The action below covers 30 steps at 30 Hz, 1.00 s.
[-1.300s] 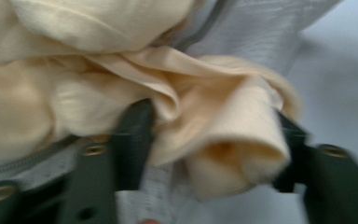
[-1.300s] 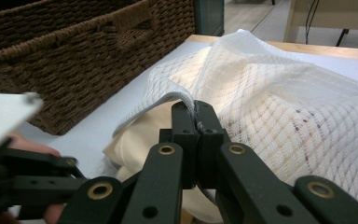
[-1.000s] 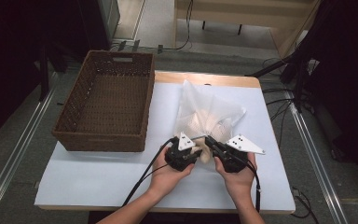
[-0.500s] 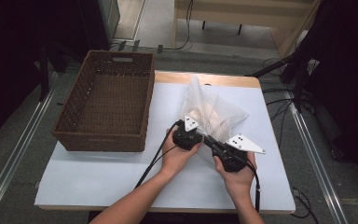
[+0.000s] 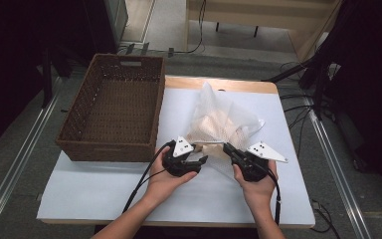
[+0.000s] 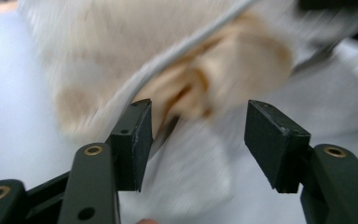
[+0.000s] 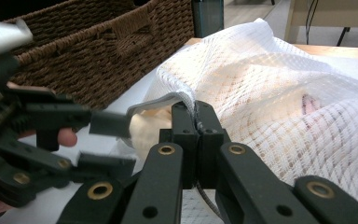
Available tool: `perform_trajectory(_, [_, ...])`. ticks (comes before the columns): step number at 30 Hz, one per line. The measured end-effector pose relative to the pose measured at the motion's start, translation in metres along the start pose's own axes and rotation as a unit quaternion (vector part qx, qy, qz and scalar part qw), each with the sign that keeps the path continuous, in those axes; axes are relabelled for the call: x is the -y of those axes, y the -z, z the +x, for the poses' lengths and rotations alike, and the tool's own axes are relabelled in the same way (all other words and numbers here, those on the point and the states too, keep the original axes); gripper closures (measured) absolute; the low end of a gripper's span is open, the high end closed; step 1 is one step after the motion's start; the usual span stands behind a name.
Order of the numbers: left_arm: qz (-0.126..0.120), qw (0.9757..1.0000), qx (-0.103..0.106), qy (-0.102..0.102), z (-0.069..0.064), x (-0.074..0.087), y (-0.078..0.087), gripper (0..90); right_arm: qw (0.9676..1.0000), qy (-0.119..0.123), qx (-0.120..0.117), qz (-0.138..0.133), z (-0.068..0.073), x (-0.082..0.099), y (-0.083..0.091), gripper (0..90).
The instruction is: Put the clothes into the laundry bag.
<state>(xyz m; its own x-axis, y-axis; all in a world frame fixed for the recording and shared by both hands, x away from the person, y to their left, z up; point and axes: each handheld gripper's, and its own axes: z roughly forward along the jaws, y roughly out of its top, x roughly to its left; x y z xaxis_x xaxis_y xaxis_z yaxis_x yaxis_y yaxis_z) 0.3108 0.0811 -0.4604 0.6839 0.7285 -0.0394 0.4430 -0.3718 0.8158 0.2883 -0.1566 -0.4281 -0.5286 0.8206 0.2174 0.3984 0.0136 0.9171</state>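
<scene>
The white mesh laundry bag (image 5: 224,127) lies on the table just right of the wicker basket (image 5: 114,112), something cream-coloured inside it. The left gripper (image 5: 202,160) has just let go: its jaws have been opening and now stand spread, short of the bag's near edge. The right gripper (image 7: 196,122) stays pressed together on the bag's hem. I'd guess the left is about to take a new grip.
</scene>
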Motion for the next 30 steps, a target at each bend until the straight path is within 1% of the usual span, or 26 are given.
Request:
perform_trajectory(2, [0.013, 0.9998, -0.012, -0.006, 0.001, 0.008, -0.004, 42.0, 1.0, 0.002, 0.0, 0.002, 0.001, 0.001, -0.001, 90.0])
perform_trajectory(4, [0.023, 0.999, -0.029, -0.024, -0.001, 0.011, -0.007, 43.9, 1.0, 0.005, 0.0, 0.003, 0.001, 0.001, -0.002, 90.0])
perform_trajectory(5, [0.028, 0.9985, -0.033, -0.033, -0.002, 0.011, -0.008, 48.7, 1.0, 0.005, 0.0, 0.003, 0.001, 0.002, -0.002, 90.0])
perform_trajectory(6, [0.036, 0.9981, -0.033, -0.038, -0.002, 0.011, -0.01, 57.8, 1.0, 0.004, -0.001, 0.004, 0.001, 0.002, -0.003, 90.0])
perform_trajectory(8, [0.057, 0.9962, -0.043, -0.05, -0.001, 0.01, -0.012, 75.5, 1.0, 0.003, 0.0, 0.005, 0.001, 0.002, -0.003, 90.0])
perform_trajectory(9, [0.059, 0.9962, -0.039, -0.052, -0.001, 0.01, -0.012, 83.6, 1.0, 0.002, 0.0, 0.005, 0.001, 0.002, -0.003, 90.0])
perform_trajectory(10, [0.059, 0.9961, -0.036, -0.055, -0.002, 0.01, -0.01, 89.4, 1.0, 0.002, 0.001, 0.005, 0.0, 0.002, -0.003, 90.0])
perform_trajectory(11, [0.062, 0.9959, -0.028, -0.059, -0.002, 0.01, -0.008, 90.0, 1.0, 0.002, 0.0, 0.005, 0.0, 0.002, -0.002, 90.0])
perform_trajectory(13, [0.058, 0.9965, 0.003, -0.061, -0.006, 0.01, 0.002, 90.0, 1.0, 0.002, 0.002, 0.002, -0.001, 0.001, -0.001, 90.0])
perform_trajectory(14, [0.052, 0.9968, 0.027, -0.055, -0.007, 0.01, 0.009, 90.0, 1.0, 0.002, 0.001, 0.002, -0.002, 0.001, 0.0, 90.0])
perform_trajectory(15, [0.045, 0.9963, 0.057, -0.046, -0.007, 0.009, 0.018, 90.0, 1.0, 0.001, 0.001, -0.002, -0.002, 0.0, 0.001, 90.0])
perform_trajectory(16, [0.041, 0.9948, 0.084, -0.039, -0.007, 0.008, 0.027, 90.0, 1.0, 0.0, 0.001, -0.003, -0.002, -0.001, 0.003, 90.0])
perform_trajectory(17, [0.04, 0.9938, 0.096, -0.038, -0.007, 0.008, 0.036, 90.0, 1.0, 0.0, 0.001, -0.006, -0.002, -0.002, 0.004, 90.0])
perform_trajectory(18, [0.044, 0.993, 0.101, -0.042, -0.006, 0.009, 0.044, 90.0, 1.0, 0.001, 0.0, -0.008, -0.001, -0.003, 0.005, 90.0])
perform_trajectory(19, [0.056, 0.9921, 0.102, -0.045, -0.004, 0.012, 0.048, 90.0, 0.9999, 0.003, 0.001, -0.01, -0.001, -0.004, 0.006, 90.0])
perform_trajectory(20, [0.079, 0.9902, 0.105, -0.048, -0.002, 0.016, 0.048, 90.0, 0.9999, 0.003, 0.001, -0.011, -0.001, -0.004, 0.006, 90.0])
perform_trajectory(21, [0.094, 0.9884, 0.105, -0.056, -0.002, 0.021, 0.047, 90.0, 1.0, 0.002, 0.001, -0.008, -0.001, -0.004, 0.006, 90.0])
perform_trajectory(22, [0.088, 0.9895, 0.099, -0.058, -0.003, 0.025, 0.047, 86.6, 1.0, 0.002, 0.001, -0.006, -0.001, -0.003, 0.004, 90.0])
perform_trajectory(23, [0.078, 0.9908, 0.099, -0.05, -0.004, 0.027, 0.048, 76.2, 1.0, 0.003, 0.001, -0.004, 0.0, -0.002, 0.003, 90.0])
perform_trajectory(24, [0.06, 0.9916, 0.108, -0.039, -0.006, 0.026, 0.049, 63.4, 1.0, 0.005, 0.0, -0.001, 0.001, -0.001, 0.001, 90.0])
perform_trajectory(25, [0.04, 0.9914, 0.12, -0.033, -0.009, 0.024, 0.052, 54.3, 1.0, 0.006, 0.0, 0.001, 0.002, 0.0, 0.0, 90.0])
perform_trajectory(26, [0.021, 0.9904, 0.133, -0.029, -0.012, 0.02, 0.055, 49.8, 1.0, 0.006, -0.001, 0.001, 0.003, 0.0, 0.0, 90.0])
perform_trajectory(27, [0.007, 0.9892, 0.143, -0.029, -0.016, 0.015, 0.056, 47.4, 1.0, 0.007, -0.002, 0.001, 0.004, 0.0, 0.0, 90.0])
perform_trajectory(28, [0.001, 0.988, 0.149, -0.039, -0.021, 0.011, 0.055, 45.5, 1.0, 0.007, -0.002, 0.001, 0.004, 0.0, -0.001, 90.0])
perform_trajectory(29, [-0.002, 0.9877, 0.148, -0.049, -0.028, 0.008, 0.052, 44.3, 1.0, 0.008, -0.002, 0.001, 0.004, 0.0, -0.001, 90.0])
perform_trajectory(30, [0.004, 0.9879, 0.144, -0.058, -0.035, 0.005, 0.046, 43.6, 1.0, 0.008, -0.002, 0.003, 0.005, 0.0, -0.002, 90.0])
